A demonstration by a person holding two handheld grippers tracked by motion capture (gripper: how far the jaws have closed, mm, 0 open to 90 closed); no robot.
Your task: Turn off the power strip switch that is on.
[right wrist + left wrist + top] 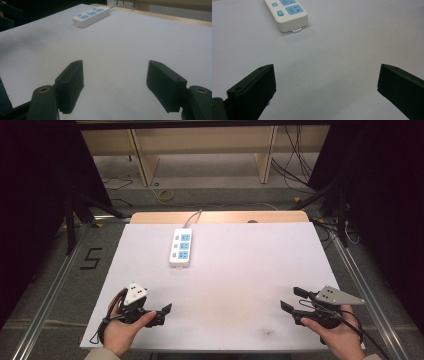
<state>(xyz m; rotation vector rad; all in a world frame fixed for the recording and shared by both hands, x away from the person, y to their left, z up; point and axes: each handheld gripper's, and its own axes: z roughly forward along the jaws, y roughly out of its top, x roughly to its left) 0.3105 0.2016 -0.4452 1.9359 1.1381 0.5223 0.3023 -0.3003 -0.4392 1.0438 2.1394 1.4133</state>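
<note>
A white power strip (181,247) with blue sockets lies on the white sheet (240,270), left of centre and toward the back, its grey cord running off the far edge. My left gripper (162,311) is held low at the near left corner. It is open, and in the left gripper view (326,67) its jaws stand wide apart with nothing between them, the power strip (289,15) ahead of them. My right gripper (293,299) sits at the near right, open and empty (114,63), with the power strip (91,16) far off at the upper left.
The sheet covers a wooden tabletop whose far edge (220,216) shows. Metal frame rails run along both sides. On the floor at the left is a black tape "5" (91,258). Wooden shelving (200,150) and loose cables lie beyond the table.
</note>
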